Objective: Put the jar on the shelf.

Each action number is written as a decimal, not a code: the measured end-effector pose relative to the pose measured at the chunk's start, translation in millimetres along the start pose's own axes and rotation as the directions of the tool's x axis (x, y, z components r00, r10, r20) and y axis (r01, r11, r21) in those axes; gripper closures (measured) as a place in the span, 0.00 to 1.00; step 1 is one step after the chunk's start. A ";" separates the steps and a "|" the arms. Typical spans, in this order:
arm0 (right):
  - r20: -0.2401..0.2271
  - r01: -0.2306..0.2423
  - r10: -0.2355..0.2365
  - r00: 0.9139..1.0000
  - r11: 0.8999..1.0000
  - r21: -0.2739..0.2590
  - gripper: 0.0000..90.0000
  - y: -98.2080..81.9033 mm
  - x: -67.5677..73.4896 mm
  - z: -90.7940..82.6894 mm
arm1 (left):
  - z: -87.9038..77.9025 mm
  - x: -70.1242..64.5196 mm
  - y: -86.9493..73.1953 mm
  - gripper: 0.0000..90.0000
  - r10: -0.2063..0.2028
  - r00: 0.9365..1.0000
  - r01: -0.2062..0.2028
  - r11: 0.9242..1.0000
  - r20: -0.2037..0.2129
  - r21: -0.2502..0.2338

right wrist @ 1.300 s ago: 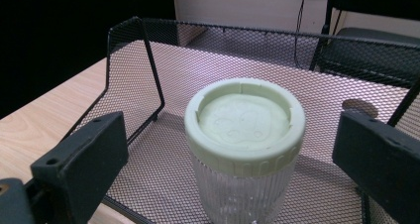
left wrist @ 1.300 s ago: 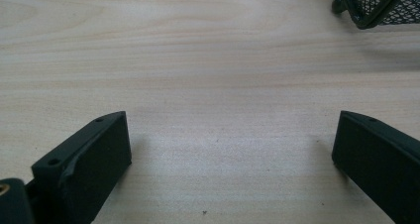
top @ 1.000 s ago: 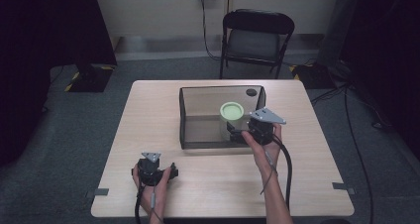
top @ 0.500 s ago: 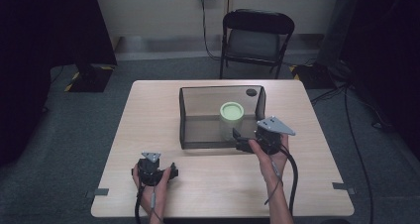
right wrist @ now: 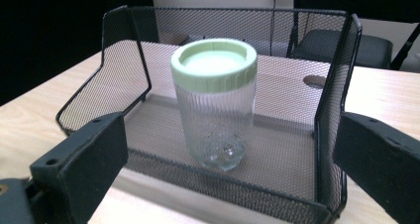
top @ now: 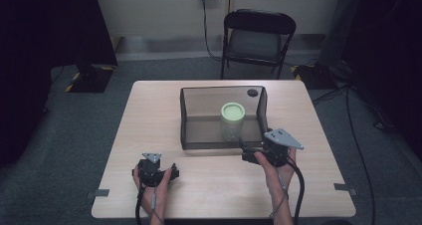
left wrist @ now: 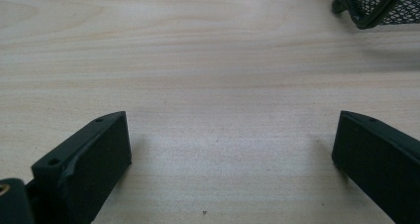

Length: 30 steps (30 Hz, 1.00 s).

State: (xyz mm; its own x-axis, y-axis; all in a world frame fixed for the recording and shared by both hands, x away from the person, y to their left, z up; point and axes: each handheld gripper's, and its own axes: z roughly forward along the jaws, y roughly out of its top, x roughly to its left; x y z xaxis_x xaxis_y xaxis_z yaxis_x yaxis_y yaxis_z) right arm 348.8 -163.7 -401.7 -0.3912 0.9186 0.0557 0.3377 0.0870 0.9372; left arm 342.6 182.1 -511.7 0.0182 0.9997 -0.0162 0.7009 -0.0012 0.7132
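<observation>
Standing jar (right wrist: 215, 102) in mesh basket (right wrist: 124, 85) | wooden table (top: 149, 115) | both grippers spread, empty

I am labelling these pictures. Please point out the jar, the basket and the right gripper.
jar (right wrist: 214, 120), right gripper view, on its ribbed clear wall.
basket (right wrist: 126, 70), right gripper view, on its left mesh wall.
right gripper (top: 245, 150), high view, between its fingertips.
</observation>
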 end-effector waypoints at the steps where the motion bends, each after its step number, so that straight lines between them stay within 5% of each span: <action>1: 0.001 0.006 -0.006 1.000 1.000 0.001 0.00 -1.5 0.0 -1.4 | 0.0 0.0 0.0 0.01 0.000 1.000 0.000 1.000 0.000 0.000; 15: 0.048 0.010 -0.010 0.999 1.000 -0.011 0.00 -28.1 -7.6 -16.2 | 0.0 0.0 0.0 0.01 0.000 1.000 0.000 1.000 0.000 0.000; 30: 0.135 -0.011 0.000 0.991 0.997 0.083 0.00 -60.5 -21.6 -19.5 | 0.0 0.0 0.0 0.01 0.000 1.000 0.000 1.000 0.000 0.000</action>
State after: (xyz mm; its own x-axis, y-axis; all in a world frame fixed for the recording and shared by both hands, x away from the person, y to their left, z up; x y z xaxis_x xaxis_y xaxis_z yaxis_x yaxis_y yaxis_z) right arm 320.1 -196.3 -452.9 -0.2722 0.9622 0.0085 0.4115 0.1085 0.9049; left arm 342.6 182.0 -511.7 0.0182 0.9997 -0.0163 0.7010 -0.0011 0.7131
